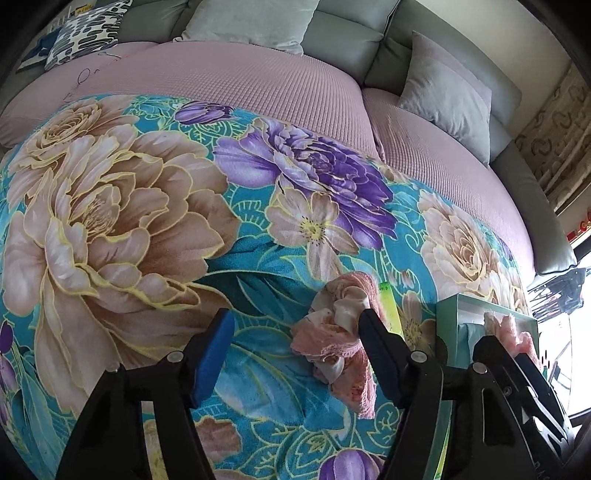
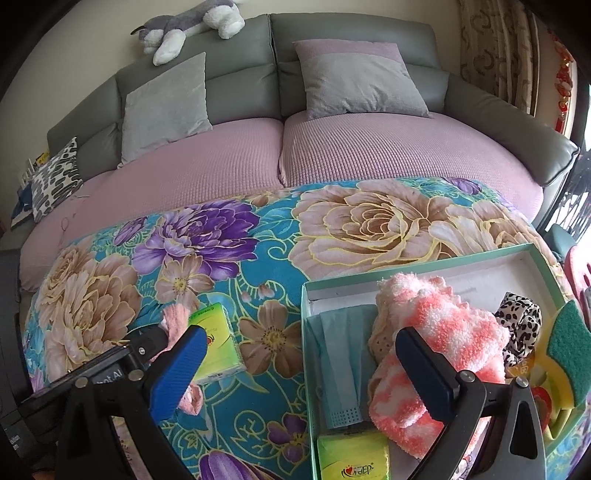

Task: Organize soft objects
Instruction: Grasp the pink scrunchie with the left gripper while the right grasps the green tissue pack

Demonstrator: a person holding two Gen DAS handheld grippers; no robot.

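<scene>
A crumpled pink lacy cloth (image 1: 332, 332) lies on the floral blanket (image 1: 129, 206). My left gripper (image 1: 295, 317) is open around it. The right finger touches the cloth and the blue left pad stands apart. Just right of the cloth lies a green tissue pack (image 2: 218, 343). My right gripper (image 2: 301, 332) hangs open over the left rim of a mint-green box (image 2: 406, 269), gripping nothing. In the box lie a pink-and-white fuzzy sock (image 2: 443, 325), a light blue face mask (image 2: 340, 350), a leopard scrunchie (image 2: 517, 321) and a second tissue pack (image 2: 351, 458).
A green-and-yellow sponge (image 2: 569, 354) leans at the box's right edge. The blanket covers a sofa with a mauve seat cover (image 2: 221, 162) and grey cushions (image 2: 166, 107). A plush husky (image 2: 192, 26) rests on the backrest. A spotted cushion (image 2: 55, 177) sits far left.
</scene>
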